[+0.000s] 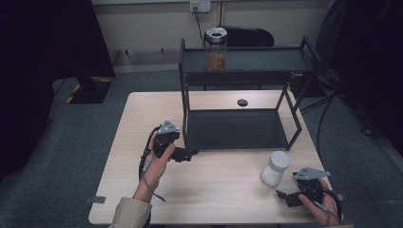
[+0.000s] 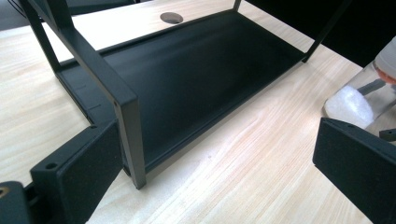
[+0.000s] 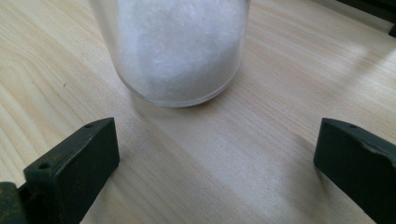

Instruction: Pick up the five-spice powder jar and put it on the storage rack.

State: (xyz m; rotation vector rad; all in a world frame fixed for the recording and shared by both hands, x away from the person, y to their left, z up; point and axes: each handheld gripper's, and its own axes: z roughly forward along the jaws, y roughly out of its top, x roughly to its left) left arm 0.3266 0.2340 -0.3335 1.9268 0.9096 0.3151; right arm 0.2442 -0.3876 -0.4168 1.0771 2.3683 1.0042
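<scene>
While the right gripper (image 1: 285, 196) lay low over the pale wood-grain table (image 1: 218, 185) near its front right corner, its two black, flat-padded jaws stood wide apart with nothing between them. Just ahead of them stood the white jar (image 3: 180, 46), a round clear-walled cylinder packed with a fine white grainy powder (its base sat flat on the wood, apart from both jaws). In the high view the jar (image 1: 275, 167) wore a smooth white cap and stood upright just in front of the rack's right front leg.

The left gripper (image 1: 187, 154) was held near the left front corner of the black metal rack (image 1: 237, 128), its jaws likewise spread wide and holding nothing. One matte square-section post of the rack (image 2: 126, 121) rose just beside the left jaw in the left gripper view; whether they touched could not be told. The rack's lower shelf was a flat, dull black tray. On its upper shelf stood a glass jar (image 1: 215, 49) with a silvery rim, part-filled with something brown. A small round dark hole (image 1: 243, 102) sat in the tabletop behind the rack.
</scene>
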